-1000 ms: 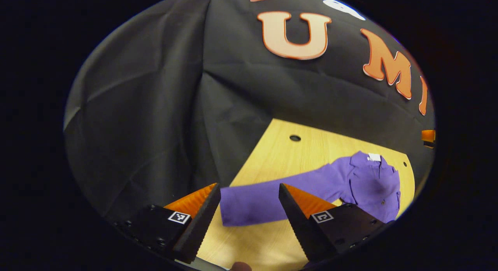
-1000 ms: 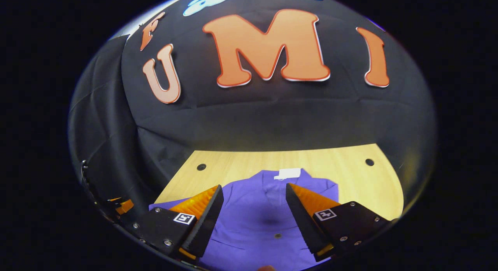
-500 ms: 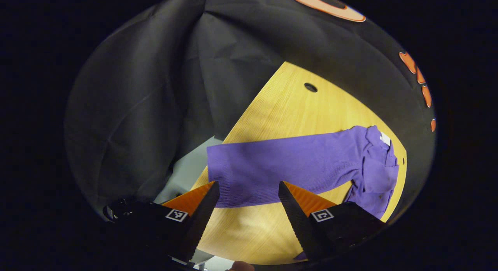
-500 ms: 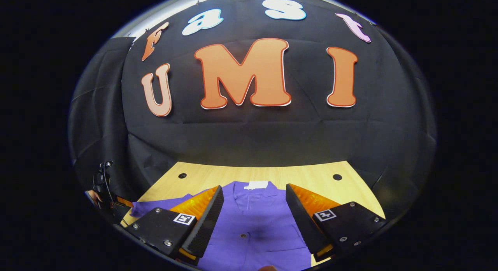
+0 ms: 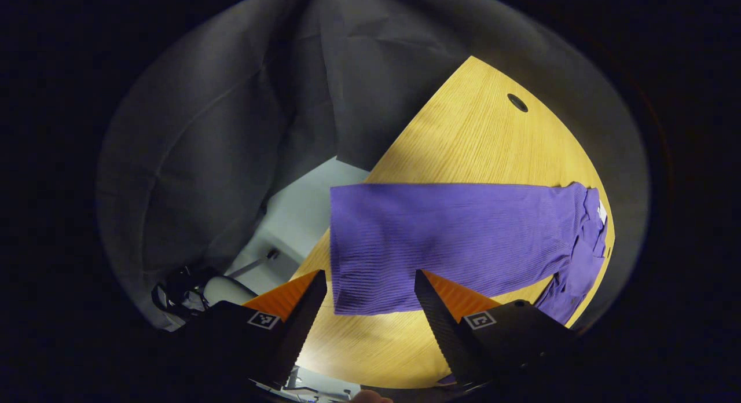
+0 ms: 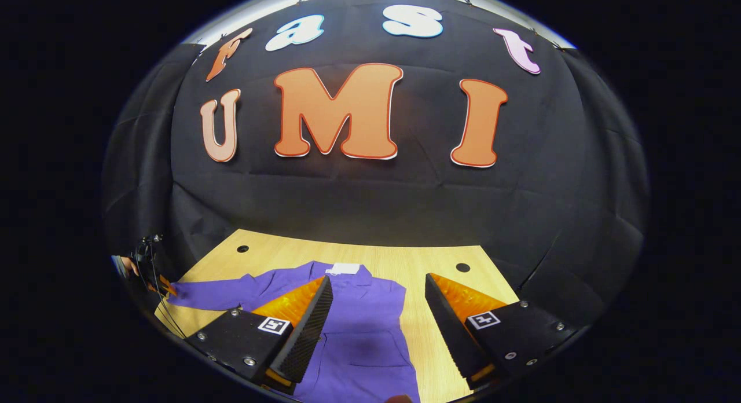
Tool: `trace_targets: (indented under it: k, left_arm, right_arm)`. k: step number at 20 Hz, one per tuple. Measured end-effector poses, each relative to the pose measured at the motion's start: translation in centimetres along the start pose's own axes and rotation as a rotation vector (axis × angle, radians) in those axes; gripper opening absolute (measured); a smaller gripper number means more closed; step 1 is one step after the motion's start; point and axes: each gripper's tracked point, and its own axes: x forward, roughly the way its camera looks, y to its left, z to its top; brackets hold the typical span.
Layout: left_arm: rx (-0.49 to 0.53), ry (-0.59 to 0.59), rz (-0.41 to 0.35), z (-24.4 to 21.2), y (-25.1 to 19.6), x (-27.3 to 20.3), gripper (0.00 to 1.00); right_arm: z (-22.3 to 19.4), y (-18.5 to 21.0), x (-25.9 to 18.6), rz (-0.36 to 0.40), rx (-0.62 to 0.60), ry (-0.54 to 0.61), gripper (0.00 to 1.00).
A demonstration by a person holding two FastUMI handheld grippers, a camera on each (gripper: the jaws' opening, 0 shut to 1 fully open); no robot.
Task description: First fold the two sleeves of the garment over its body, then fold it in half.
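The left tongs are held agape, empty, over the cuff of the sleeve stretched across the desk, presumably for gripping, while the right tongs are kept open, empty, above the garment.

1 purple garment, 1 wood table w/ 2 holes visible, 2 grippers.

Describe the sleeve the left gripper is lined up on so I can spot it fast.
On the wooden table lies a purple shirt. Its sleeve stretches flat from the body toward the table's edge, and its squared cuff end sits just ahead of the open left gripper.
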Motion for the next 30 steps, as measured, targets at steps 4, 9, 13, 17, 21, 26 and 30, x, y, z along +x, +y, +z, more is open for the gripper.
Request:
trace_targets:
  k: [4, 9, 13, 17, 21, 26, 30]
  left_arm:
    - [0.007, 0.068, 0.039, -0.2, 0.7, 1.4, 0.99]
    - [0.060, 0.103, 0.082, 0.4, 0.8, 1.4, 0.75]
    - [0.048, 0.084, 0.055, 0.6, -0.7, 1.5, 0.22]
    - [0.004, 0.083, 0.050, -0.1, -1.1, 1.0, 0.11]
    - [0.059, 0.038, 0.028, 0.3, -3.6, -2.4, 0.11]
    - [0.168, -0.008, -0.012, 0.0, -9.4, -6.6, 0.11]
    - [0.289, -0.068, -0.046, -0.2, -15.7, -10.4, 0.11]
  right_arm:
    - [-0.7, -0.6, 0.0, -0.002, 0.000, 0.017, 0.95]
    - [-1.5, -0.9, -0.1, -0.004, 0.010, 0.029, 0.95]
    - [-2.2, -1.5, -0.4, -0.008, 0.011, 0.029, 0.95]
    - [-2.6, -2.5, -1.0, -0.005, 0.035, 0.028, 0.95]
    - [-2.2, -4.3, -1.3, -0.019, 0.055, 0.013, 0.95]
    - [-2.1, -6.0, -1.4, -0.020, 0.063, -0.002, 0.95]
    - [-2.0, -8.0, -1.2, -0.040, 0.053, -0.004, 0.95]
